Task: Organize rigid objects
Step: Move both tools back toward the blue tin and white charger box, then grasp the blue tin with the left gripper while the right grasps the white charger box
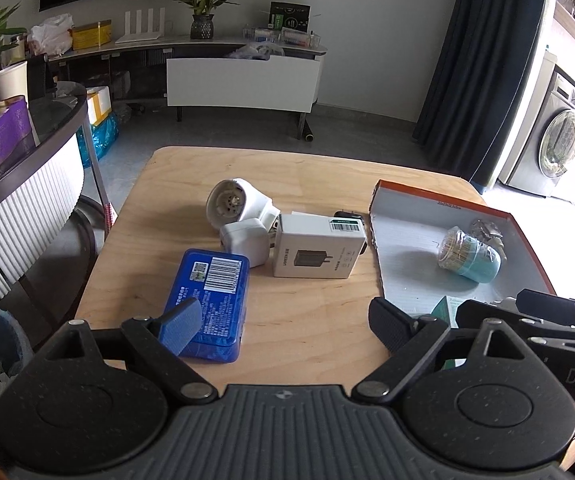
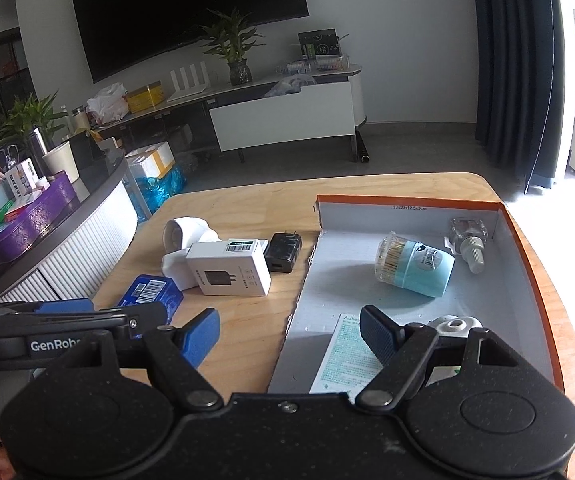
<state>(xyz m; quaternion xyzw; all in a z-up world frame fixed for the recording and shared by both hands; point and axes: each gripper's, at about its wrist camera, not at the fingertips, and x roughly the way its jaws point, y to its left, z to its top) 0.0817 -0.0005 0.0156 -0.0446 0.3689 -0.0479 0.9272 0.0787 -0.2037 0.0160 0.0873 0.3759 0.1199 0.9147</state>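
Partly hidden things on the table

The black charger [image 1: 349, 216] peeks from behind the white box [image 1: 317, 246]; the pale green carton [image 2: 345, 356] is cut off by the right gripper [image 2: 291, 338].

I see a blue tin [image 1: 209, 302] with a white barcode label, a white box [image 1: 314, 247], and an orange-rimmed tray [image 2: 527, 248] lined white.

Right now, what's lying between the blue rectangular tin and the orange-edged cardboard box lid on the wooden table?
Only bare wooden table lies directly between the blue rectangular tin and the orange-edged cardboard box lid, clearest in the left wrist view. The white charger box sits farther back.
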